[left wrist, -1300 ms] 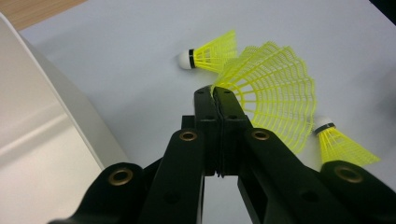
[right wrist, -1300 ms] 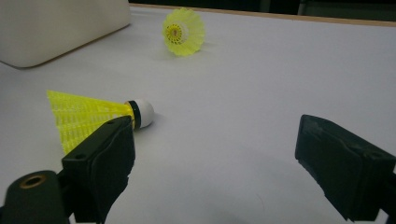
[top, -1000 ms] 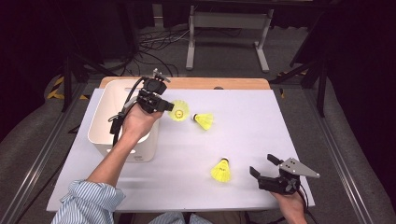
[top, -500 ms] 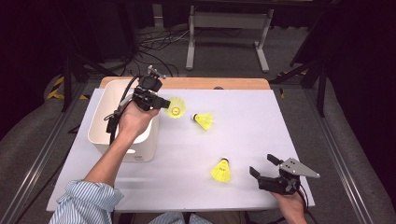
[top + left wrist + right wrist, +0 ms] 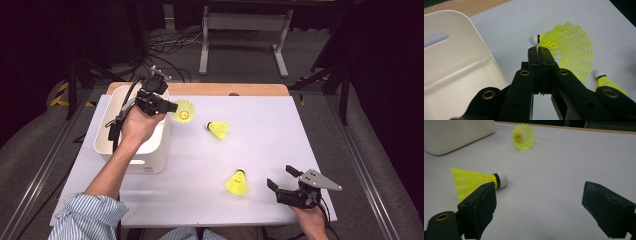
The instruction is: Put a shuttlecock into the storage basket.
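My left gripper [image 5: 172, 107] is shut on the skirt rim of a yellow shuttlecock [image 5: 183, 111], held in the air just beyond the right wall of the white bin [image 5: 131, 150]. In the left gripper view the jaws [image 5: 539, 50] pinch the mesh skirt [image 5: 570, 52], with the bin [image 5: 454, 62] at the left. A second shuttlecock [image 5: 219, 129] lies mid-table. A third shuttlecock [image 5: 237, 182] lies near the front, just left of my open right gripper [image 5: 280, 176]. In the right gripper view it [image 5: 474, 182] rests beside the left jaw, not between the jaws [image 5: 540, 192].
The white sheet [image 5: 300, 130] covers the table, with a wooden strip [image 5: 225, 89] along the far edge. Cables and a metal stand [image 5: 240, 30] lie on the floor behind. The mid-table shuttlecock [image 5: 523, 136] and bin wall [image 5: 456, 132] show far off in the right gripper view.
My left gripper has carried the held shuttlecock a little to the left, closer over the bin's right wall. The right gripper and the two lying shuttlecocks have not moved.
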